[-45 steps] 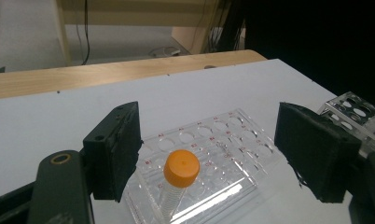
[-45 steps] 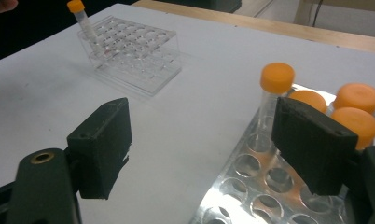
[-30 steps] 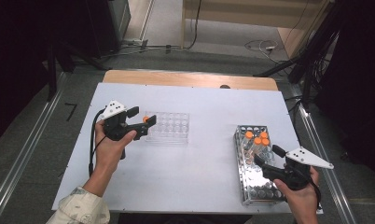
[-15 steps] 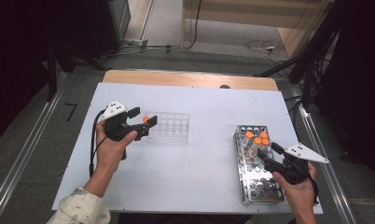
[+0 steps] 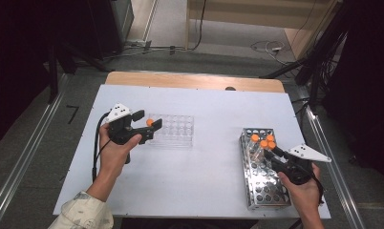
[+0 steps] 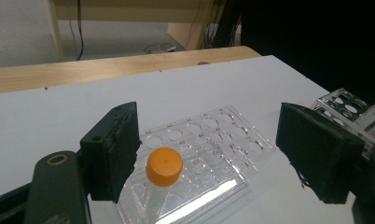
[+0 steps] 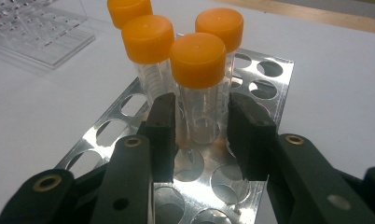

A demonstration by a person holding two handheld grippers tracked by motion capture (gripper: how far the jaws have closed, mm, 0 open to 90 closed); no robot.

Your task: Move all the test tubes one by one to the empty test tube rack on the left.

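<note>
Between the right gripper's (image 7: 199, 126) jaws stands the nearest tube (image 7: 198, 88), orange-capped, upright in the metal rack (image 7: 265, 88). Jaws sit narrow, one on each side of the clear tube body below the cap; a thin gap shows on both sides, so contact cannot be confirmed. Three more orange-capped tubes (image 7: 148, 56) stand just behind it in the same rack. High view: rack (image 5: 264, 183) lies at the table's (image 5: 209, 102) right side, tubes clustered at its far end, right gripper (image 5: 276, 155) reaching in from the near side.

Left side: one orange-capped tube (image 6: 161, 184) stands upright in the near corner of the clear plastic rack (image 6: 209, 149). Left gripper (image 6: 218, 154) jaws are wide apart, the tube between them, close to the left jaw, no contact seen. Clear rack holes carry small red labels, too small to read. High view: left gripper (image 5: 149, 125) at the clear rack's (image 5: 173, 130) left end.
</note>
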